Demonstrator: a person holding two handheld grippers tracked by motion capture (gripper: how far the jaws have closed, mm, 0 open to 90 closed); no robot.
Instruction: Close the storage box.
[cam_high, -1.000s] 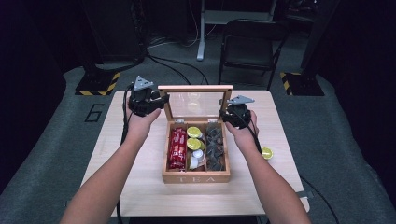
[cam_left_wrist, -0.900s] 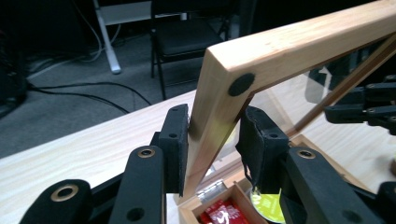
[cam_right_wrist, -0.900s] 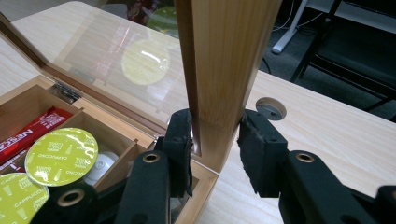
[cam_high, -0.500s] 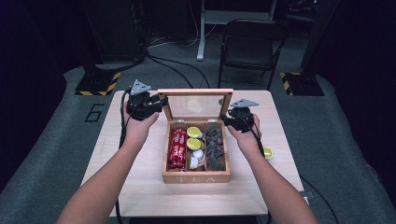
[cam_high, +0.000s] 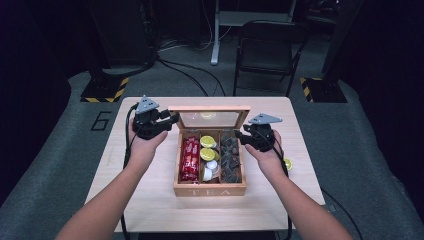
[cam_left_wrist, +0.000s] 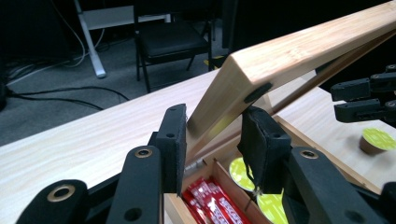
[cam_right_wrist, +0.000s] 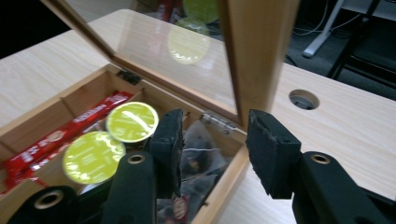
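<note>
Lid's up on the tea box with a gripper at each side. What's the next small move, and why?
Probably draw the right gripper back, clear of the lid. Its jaws have just been opening and their pads stand off the lid's edge, while the left gripper is clamped on the other side, so the lid looks supported.

My arms come in bare from the bottom of the high view, no sleeves on them. My left gripper, left of centre, is black and blocky, with a grey three-cornered plate on top and a black cable trailing down along my forearm. My right gripper, right of centre, is the same build with its own grey plate and cable. In the gripper views, low in the frame, my jaws are matt black bars with round brass-ringed screw holes and rough, worn black pads.
</note>
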